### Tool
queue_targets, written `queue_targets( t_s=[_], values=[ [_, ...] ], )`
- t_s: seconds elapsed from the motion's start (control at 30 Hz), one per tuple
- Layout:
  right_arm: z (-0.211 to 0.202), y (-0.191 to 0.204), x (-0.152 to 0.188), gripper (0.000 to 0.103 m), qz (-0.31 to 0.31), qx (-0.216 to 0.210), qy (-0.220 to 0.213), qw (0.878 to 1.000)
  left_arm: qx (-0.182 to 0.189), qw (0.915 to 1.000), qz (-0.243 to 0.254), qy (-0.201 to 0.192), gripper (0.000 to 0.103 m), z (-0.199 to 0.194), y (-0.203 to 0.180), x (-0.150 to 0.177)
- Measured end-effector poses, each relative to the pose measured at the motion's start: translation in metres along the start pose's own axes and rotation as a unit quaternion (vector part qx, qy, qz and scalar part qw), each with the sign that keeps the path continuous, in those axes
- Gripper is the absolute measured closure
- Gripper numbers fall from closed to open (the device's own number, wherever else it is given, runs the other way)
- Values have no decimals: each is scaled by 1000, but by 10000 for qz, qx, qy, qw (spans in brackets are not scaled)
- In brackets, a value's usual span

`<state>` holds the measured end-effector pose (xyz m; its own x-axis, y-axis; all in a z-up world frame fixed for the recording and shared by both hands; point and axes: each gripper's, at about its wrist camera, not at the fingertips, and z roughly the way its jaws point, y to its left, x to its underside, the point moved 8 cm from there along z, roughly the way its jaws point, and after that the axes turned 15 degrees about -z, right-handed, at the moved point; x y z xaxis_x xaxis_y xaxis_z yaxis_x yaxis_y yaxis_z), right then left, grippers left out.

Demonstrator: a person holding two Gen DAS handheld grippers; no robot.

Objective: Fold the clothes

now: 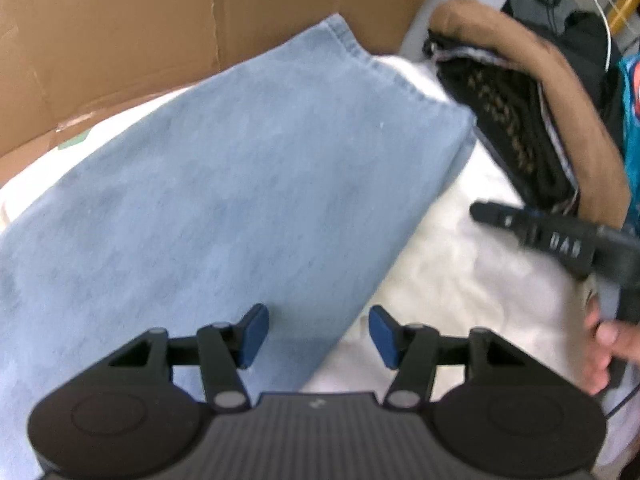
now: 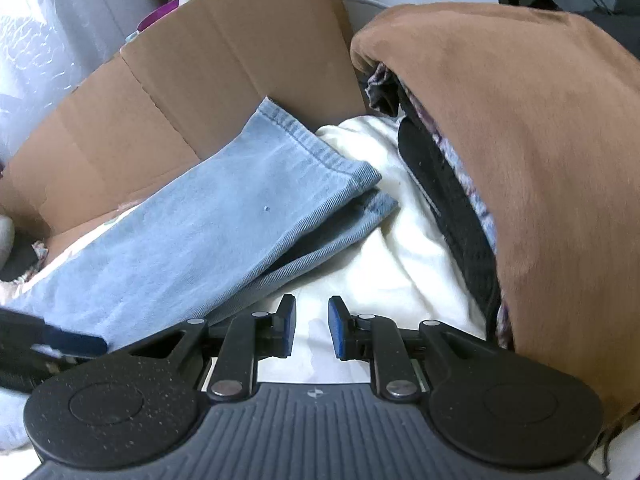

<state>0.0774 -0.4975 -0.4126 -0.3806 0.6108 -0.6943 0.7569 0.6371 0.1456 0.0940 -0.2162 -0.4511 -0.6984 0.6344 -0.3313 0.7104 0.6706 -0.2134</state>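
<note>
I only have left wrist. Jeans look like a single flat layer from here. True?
Observer: No. In the right wrist view the jeans are doubled, two hemmed leg ends stacked, lower one peeking out.
Operator: Right gripper's jaws? I only see it side-on.
Observer: The right gripper has a narrow gap between its pads, nothing in it, white fabric below.
Operator: What's behind the cardboard box?
Observer: Past the cardboard box, a purple item and clear plastic wrap.
</note>
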Motion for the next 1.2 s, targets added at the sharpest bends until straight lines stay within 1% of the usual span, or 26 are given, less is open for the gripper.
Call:
queue_targets(
  t_s=[0.13,0.23,0.3,0.4,0.47,0.53,0.57,0.6,0.63,0.67,0.7,0.73,0.77,0.8,0.9,0.97,1.03,1.1,1.2],
  values=[
    [3,11,5,79,47,-145,1,9999,-530,9979,318,-172,42,7,0,5],
    [5,21,7,79,66,-275,19,9996,-714,9960,483,-228,39,9,-4,11],
    [6,28,9,79,64,-357,26,9993,-867,9941,595,-247,39,12,-4,14],
    [5,38,10,79,33,-466,4,9989,-1119,9903,766,-295,39,11,-1,17],
    [6,44,12,79,23,-535,14,9986,-1263,9862,1037,-283,39,11,-2,22],
    [8,48,12,79,16,-584,18,9983,-1343,9829,1221,-302,39,9,-2,26],
    [9,50,12,79,27,-601,17,9982,-1373,9824,1225,-314,39,7,0,26],
    [10,51,13,79,54,-611,19,9981,-1407,9824,1186,-324,44,5,3,26],
    [10,52,13,79,75,-620,22,9980,-1443,9824,1141,-334,53,3,6,25],
    [10,52,13,79,82,-630,20,9980,-1451,9831,1063,-327,58,0,9,24],
    [10,53,13,79,89,-639,18,9979,-1451,9841,978,-314,65,-2,12,23],
    [10,54,13,79,86,-644,9,9979,-1398,9858,878,-303,73,-6,13,22],
    [10,55,13,79,56,-651,-15,9979,-1330,9873,817,-289,78,-11,13,22],
    [9,56,12,79,9,-668,-46,9978,-1294,9878,815,-284,84,-15,13,22],
    [8,59,10,75,-152,-720,-135,9972,-1205,9887,821,-335,94,-28,10,20],
    [9,65,4,75,-355,-793,-190,9960,-1175,9895,751,-369,96,-35,13,16],
    [11,73,-1,75,-493,-883,-231,9946,-1110,9913,568,-413,98,-39,18,9],
    [13,83,-5,75,-595,-985,-242,9931,-1038,9927,380,-473,99,-43,22,3],
    [19,101,-10,75,-832,-1103,-286,9900,-958,9936,250,-545,99,-49,26,-3]
  ],
)
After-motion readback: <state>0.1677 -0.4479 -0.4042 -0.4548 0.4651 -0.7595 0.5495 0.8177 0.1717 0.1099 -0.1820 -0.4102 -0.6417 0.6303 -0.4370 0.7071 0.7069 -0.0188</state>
